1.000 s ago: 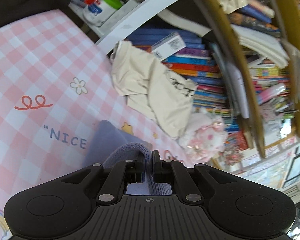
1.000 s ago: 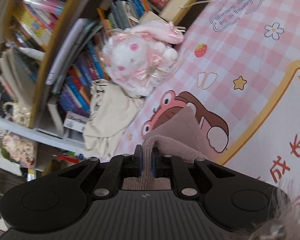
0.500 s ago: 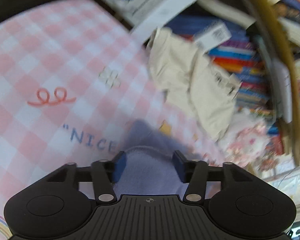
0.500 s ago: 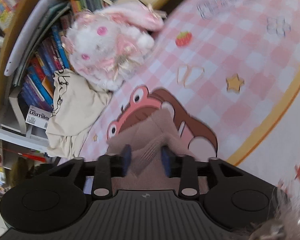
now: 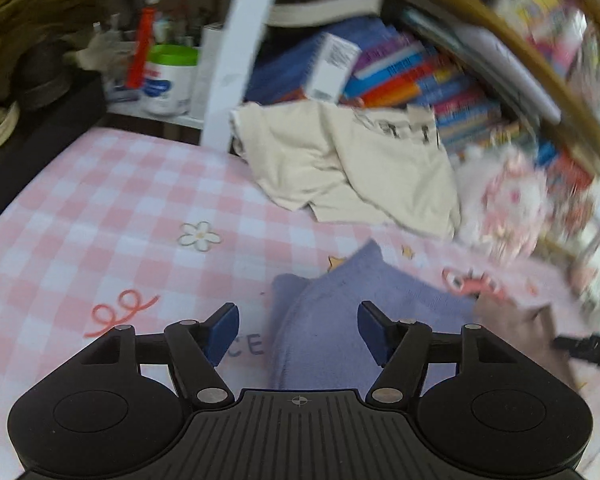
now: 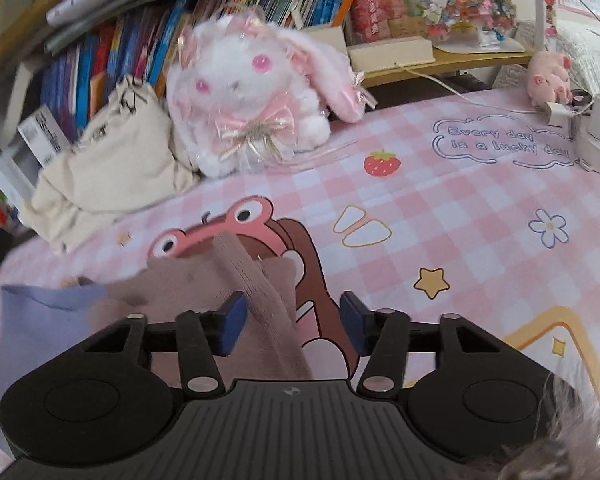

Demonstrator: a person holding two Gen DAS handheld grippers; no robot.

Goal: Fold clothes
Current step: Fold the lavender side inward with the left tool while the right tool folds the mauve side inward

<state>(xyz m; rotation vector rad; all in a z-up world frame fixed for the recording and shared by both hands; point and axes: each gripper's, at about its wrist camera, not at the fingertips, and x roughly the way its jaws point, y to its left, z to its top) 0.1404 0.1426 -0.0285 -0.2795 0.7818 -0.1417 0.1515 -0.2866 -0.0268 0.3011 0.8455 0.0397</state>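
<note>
The left gripper (image 5: 298, 330) stands released, its blue-padded jaws spread wide, with the lilac end of the garment (image 5: 340, 320) lying between and below them in the lower middle of the left wrist view; neither pad (image 5: 222, 330) touches the fabric as far as the blurred picture shows. The garment rests on the pink checked cloth (image 5: 100, 200), over the printed letters at lower centre, and its colour turns from lilac to a dusty mauve toward the right edge, where a dark tip of the other tool (image 5: 588, 348) shows. Above it, in the centre, a crumpled cream bag (image 5: 348, 160) leans against a row of books (image 5: 420, 80), and a pink plush (image 5: 512, 200) sits blurred at the right. A white jar with a green lid (image 5: 168, 80) stands at the upper left. In the right wrist view the right gripper (image 6: 290, 322) is also let go, jaws wide apart, and a ridge of the mauve fabric (image 6: 260, 292) rises between them, closer to the left pad (image 6: 230, 324); whether it touches that pad cannot be told. The lilac part (image 6: 40, 320) lies at the lower left. The mauve part covers a pink frog print (image 6: 220, 232) on the cloth (image 6: 460, 200). A white rabbit plush (image 6: 256, 96) sits at upper centre beside the cream bag (image 6: 112, 160), and a small pink pig toy (image 6: 548, 76) sits at the upper right near chargers (image 6: 596, 132).
</note>
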